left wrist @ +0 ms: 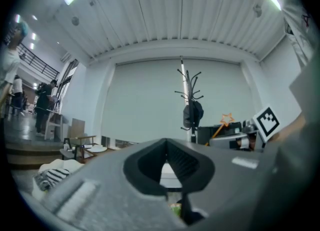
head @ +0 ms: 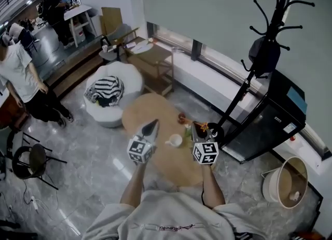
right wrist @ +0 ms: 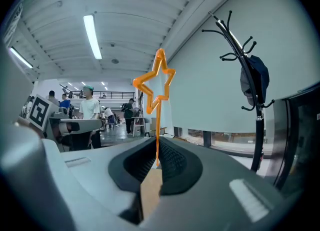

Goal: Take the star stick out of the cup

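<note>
- Two grippers are over the round wooden table. I judge the step in hand to be the carrying away, because the star stick seems to be already out of the cup.
- To do it well, the lift should go up and to the right side, away from the cup's rim. Only after that should it go down to a bare part of the table.
- Both forearms reach forward from the body, bent at the elbow, with one gripper on each side of the cup.
- The right gripper points forward and a little upward. Its claw pinches the lower part of the thin orange stick, and the star stands upright above it.
- The pinch should stay firm but not harder, I think. The stick is slim and could turn or slip between the pads if the wrist tilts fast.
- The left gripper hangs just left of the cup with its claw pressed together and nothing in it. It could steady the cup if needed.
- In the head view the star stick is just right of the white cup, at the tip of the right gripper and apart from the cup.
</note>
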Demonstrator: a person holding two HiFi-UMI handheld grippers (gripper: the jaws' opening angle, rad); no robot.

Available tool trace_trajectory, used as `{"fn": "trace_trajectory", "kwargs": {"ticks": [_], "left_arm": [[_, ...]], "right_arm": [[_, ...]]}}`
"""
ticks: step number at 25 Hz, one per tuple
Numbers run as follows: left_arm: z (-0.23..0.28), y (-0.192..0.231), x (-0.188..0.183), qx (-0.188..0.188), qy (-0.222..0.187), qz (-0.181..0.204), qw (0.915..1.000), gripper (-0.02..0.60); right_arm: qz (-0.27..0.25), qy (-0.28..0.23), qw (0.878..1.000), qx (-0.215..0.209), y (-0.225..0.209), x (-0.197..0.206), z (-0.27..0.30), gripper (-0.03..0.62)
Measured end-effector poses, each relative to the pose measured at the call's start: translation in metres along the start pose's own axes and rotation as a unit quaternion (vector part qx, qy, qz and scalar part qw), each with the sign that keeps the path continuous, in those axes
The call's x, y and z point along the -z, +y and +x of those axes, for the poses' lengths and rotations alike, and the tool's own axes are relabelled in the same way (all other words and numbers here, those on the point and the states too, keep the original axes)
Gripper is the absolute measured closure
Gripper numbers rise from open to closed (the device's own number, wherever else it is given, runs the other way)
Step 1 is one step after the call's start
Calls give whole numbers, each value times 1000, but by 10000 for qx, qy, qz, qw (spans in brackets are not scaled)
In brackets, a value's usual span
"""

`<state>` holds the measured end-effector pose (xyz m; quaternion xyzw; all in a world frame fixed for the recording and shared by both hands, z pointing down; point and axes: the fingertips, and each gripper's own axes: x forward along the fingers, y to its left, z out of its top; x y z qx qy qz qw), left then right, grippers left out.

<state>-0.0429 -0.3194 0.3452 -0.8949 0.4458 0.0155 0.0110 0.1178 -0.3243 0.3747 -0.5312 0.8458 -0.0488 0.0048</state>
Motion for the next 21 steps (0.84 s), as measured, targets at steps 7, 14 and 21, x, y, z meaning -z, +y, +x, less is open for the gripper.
{"fn": "trace_trajectory", "kwargs": {"ticks": [7, 14, 21], "left_arm": [[2, -3, -2, -23, -24, 22, 10000, 583], [3, -7, 1, 66, -50, 32, 10000, 581], [6, -6, 3, 95, -35, 66, 9999, 583]], "right_arm": [[3, 41, 10000, -31, -3, 4, 0, 577], [9, 79, 10000, -23, -3, 8, -1, 577], [-107, 146, 9997, -133, 3, 9, 3, 577]]}}
